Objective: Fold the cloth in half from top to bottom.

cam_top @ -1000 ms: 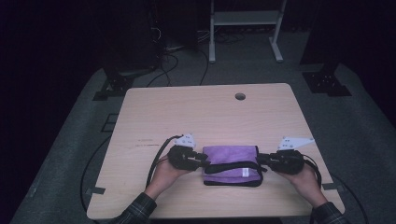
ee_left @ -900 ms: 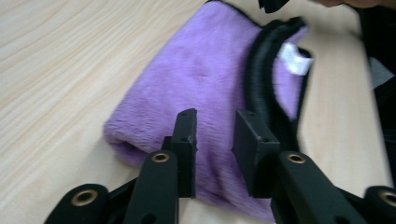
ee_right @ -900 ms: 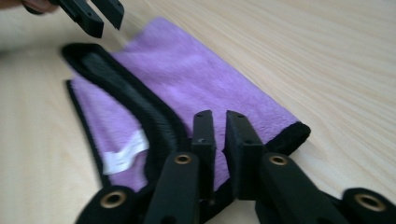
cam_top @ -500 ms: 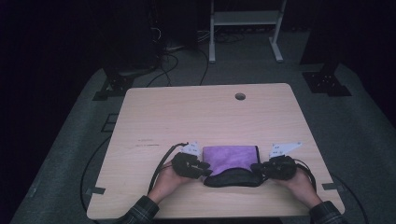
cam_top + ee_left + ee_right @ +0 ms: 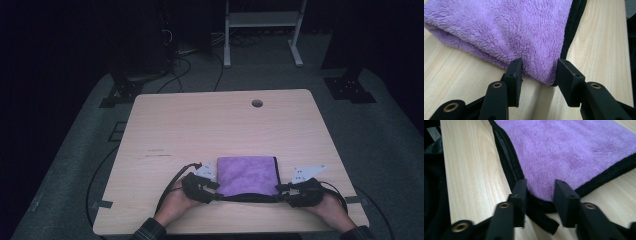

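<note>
I have a gripper in each hand, both down at the near edge of the tabletop point(image 5: 220, 125), 1 at each near corner of the purple towel point(image 5: 247, 176). The towel lies flat in a folded rectangle, black trim along its near edge and its right side, between my 2 hands and close to my side of the table.

My left gripper point(image 5: 539, 75) has its jaws parted around the near left corner. They have just been opening, and the plush corner sits in the gap with space beside each pad, so I am not pinching it now. My right gripper point(image 5: 538, 195) is the same at the other corner: jaws just opened and apart, the black-trimmed corner lying loose between them, and a short black tab point(image 5: 546, 221) poking out onto the wood below.

As I judge it, the fold in hand is done: the layers look stacked with their near edges lined up, and the cloth rests on the wood without my help. The left side shows a rounded fold point(image 5: 456, 41), which suggests at least 2 layers there.

What remains looks small: draw both grippers back clear of the corners without dragging the cloth. Whether 1 more fold is wanted, I cannot tell.
</note>
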`<state>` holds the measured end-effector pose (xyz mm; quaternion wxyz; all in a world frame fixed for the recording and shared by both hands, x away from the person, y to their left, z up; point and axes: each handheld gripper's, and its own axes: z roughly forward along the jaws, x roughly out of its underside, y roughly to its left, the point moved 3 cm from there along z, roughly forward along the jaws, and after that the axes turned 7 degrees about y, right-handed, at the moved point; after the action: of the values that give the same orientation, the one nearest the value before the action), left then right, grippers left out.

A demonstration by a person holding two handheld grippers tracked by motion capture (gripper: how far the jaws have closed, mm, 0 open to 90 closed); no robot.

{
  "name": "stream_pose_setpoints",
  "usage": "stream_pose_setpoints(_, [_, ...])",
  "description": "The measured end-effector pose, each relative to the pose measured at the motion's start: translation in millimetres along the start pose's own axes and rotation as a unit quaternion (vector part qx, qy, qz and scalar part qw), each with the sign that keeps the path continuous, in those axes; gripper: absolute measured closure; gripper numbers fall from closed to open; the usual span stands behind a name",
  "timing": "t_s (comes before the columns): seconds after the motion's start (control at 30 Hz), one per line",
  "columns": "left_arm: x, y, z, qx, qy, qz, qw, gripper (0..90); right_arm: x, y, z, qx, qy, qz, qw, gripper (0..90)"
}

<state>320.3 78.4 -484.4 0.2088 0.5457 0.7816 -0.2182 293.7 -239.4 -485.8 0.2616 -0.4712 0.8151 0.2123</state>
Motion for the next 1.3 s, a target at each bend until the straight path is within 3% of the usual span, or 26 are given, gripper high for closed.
stream_pose_setpoints(0.13, [-0.6,0.9,-4.9,0.0,-0.012,-0.006,0.9999,45.6,0.6,-4.4,-2.4,-0.004,-0.01,0.014,0.9998,50.5])
stream_pose_setpoints(0.17, [-1.7,2.8,-10.0,-0.001,-0.024,-0.012,0.9996,41.8,0.3,-8.7,-5.0,0.002,-0.022,0.03,0.9993,42.0])
stream_pose_setpoints(0.33, [2.3,10.2,-20.5,-0.03,-0.036,-0.031,0.9984,25.2,1.1,-20.7,-9.6,0.041,-0.042,0.065,0.9962,26.5])
stream_pose_setpoints(0.37, [2.3,10.2,-20.5,-0.03,-0.036,-0.031,0.9984,21.6,1.5,-24.0,-11.7,0.054,-0.048,0.075,0.9945,22.9])
stream_pose_setpoints(0.4, [6.6,13.7,-24.7,-0.048,-0.04,-0.039,0.9973,18.0,1.9,-26.4,-13.6,0.068,-0.052,0.086,0.9926,19.9])
stream_pose_setpoints(0.47, [12.1,17.3,-29.5,-0.065,-0.043,-0.048,0.9958,13.9,3.5,-31.6,-17.3,0.088,-0.06,0.103,0.9889,14.2])
stream_pose_setpoints(0.57, [19.3,20.9,-34.8,-0.081,-0.042,-0.057,0.9941,7.9,8.5,-40.0,-22.3,0.111,-0.071,0.128,0.9831,12.7])
stream_pose_setpoints(0.6, [27.6,23.8,-40.0,-0.101,-0.045,-0.068,0.9915,5.6,10.7,-42.9,-23.5,0.118,-0.07,0.138,0.9809,12.7])
stream_pose_setpoints(0.67, [32.1,25.7,-42.7,-0.11,-0.043,-0.073,0.9903,2.0,13.2,-45.7,-24.4,0.123,-0.068,0.147,0.9791,12.7])
stream_pose_setpoints(0.7, [41.9,29.0,-47.9,-0.118,-0.043,-0.081,0.9888,2.0,19.4,-51.4,-25.8,0.135,-0.066,0.16,0.9756,12.5])
stream_pose_setpoints(0.77, [46.9,30.7,-50.4,-0.121,-0.043,-0.085,0.9881,1.6,23.8,-54.7,-26.1,0.138,-0.063,0.164,0.9747,11.8])
stream_pose_setpoints(0.87, [66.4,34.8,-58.7,-0.137,-0.039,-0.103,0.9844,1.0,29.2,-58.8,-23.8,0.146,-0.051,0.171,0.9731,7.3])
stream_pose_setpoints(1.0, [84.3,36.2,-65.0,-0.149,-0.033,-0.116,0.9814,0.0,33.4,-62.9,-19.7,0.158,-0.037,0.175,0.9711,1.9])
stream_pose_setpoints(1.07, [88.6,36.6,-66.5,-0.152,-0.032,-0.119,0.9807,0.0,34.0,-63.9,-18.3,0.163,-0.035,0.175,0.9703,1.9])
stream_pose_setpoints(1.1, [97.2,37.9,-69.2,-0.159,-0.029,-0.125,0.979,0.0,34.6,-64.2,-17.7,0.166,-0.034,0.173,0.9703,1.9])
stream_pose_setpoints(1.23, [111.5,39.7,-72.2,-0.167,-0.026,-0.129,0.9771,0.0,37.2,-65.6,-15.8,0.186,-0.024,0.162,0.9688,1.9])
stream_pose_setpoints(1.3, [116.3,39.9,-72.7,-0.167,-0.023,-0.128,0.9773,0.0,38.3,-66.2,-14.2,0.193,-0.019,0.165,0.967,1.9])
